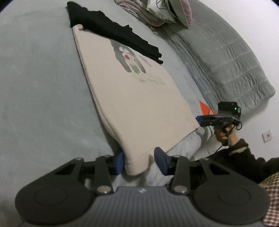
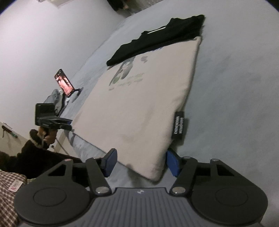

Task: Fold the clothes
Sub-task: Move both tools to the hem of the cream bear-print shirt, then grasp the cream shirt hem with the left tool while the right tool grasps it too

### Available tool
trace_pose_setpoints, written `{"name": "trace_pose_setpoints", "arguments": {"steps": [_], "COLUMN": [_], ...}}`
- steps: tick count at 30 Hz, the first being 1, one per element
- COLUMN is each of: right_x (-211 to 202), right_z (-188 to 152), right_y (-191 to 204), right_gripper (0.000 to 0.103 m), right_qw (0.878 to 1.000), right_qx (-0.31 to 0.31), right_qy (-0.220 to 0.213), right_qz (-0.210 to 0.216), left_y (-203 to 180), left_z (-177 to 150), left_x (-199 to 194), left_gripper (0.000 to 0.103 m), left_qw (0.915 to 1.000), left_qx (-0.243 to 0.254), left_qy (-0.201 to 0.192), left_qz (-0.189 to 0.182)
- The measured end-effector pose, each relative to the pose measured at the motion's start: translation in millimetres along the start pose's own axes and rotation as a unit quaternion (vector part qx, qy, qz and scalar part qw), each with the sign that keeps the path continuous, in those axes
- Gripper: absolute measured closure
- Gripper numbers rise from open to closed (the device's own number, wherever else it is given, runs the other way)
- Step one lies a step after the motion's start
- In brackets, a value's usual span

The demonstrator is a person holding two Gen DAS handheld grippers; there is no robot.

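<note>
A cream T-shirt with a cartoon print lies folded flat on the grey-blue bed. Its far end is covered by a folded black garment. In the left wrist view my left gripper straddles the shirt's near left corner; the left pad touches the cloth and a gap shows at the right pad. In the right wrist view my right gripper straddles the near right corner of the T-shirt, below its black label; the jaws stand wider than the cloth. Each view shows the other gripper at the hem.
A grey quilt and pillows lie along the bed's right side. A phone on a stand and a grey heap of clothes sit near the left edge. The black garment overlaps the shirt's top.
</note>
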State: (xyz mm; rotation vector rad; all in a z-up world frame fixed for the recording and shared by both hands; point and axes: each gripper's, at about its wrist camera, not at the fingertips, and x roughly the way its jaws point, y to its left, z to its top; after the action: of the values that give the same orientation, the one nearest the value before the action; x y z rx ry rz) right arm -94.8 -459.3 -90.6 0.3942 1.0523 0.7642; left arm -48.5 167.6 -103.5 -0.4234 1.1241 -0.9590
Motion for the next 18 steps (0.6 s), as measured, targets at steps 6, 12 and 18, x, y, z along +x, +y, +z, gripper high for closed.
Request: {"name": "trace_pose_setpoints", "arguments": {"steps": [6,12,18], "right_x": [4.5,3.6,-3.3], "right_z": [3.4,8.7,19.4], "right_y": [-14.0,-10.5,-3.9], "right_gripper": [0.092,0.093,0.093], "right_qw": [0.999,0.998,0.993], "right_qx": [0.049,0.049,0.048], "right_qy": [0.003,-0.015,-0.090], "right_qz": [0.007,0.025,0.063], "left_y": [6.7,5.9,8.6], "left_z": [-1.1,1.3,7.1], "left_x": [3.4,-5.4,-12.1], "left_gripper": [0.088,0.089,0.089], "left_qw": [0.9990,0.9959,0.9905], "left_qx": [-0.034,-0.038,-0.051], "left_qy": [-0.001,-0.035,-0.081], "left_qz": [-0.028,-0.074,-0.098]}}
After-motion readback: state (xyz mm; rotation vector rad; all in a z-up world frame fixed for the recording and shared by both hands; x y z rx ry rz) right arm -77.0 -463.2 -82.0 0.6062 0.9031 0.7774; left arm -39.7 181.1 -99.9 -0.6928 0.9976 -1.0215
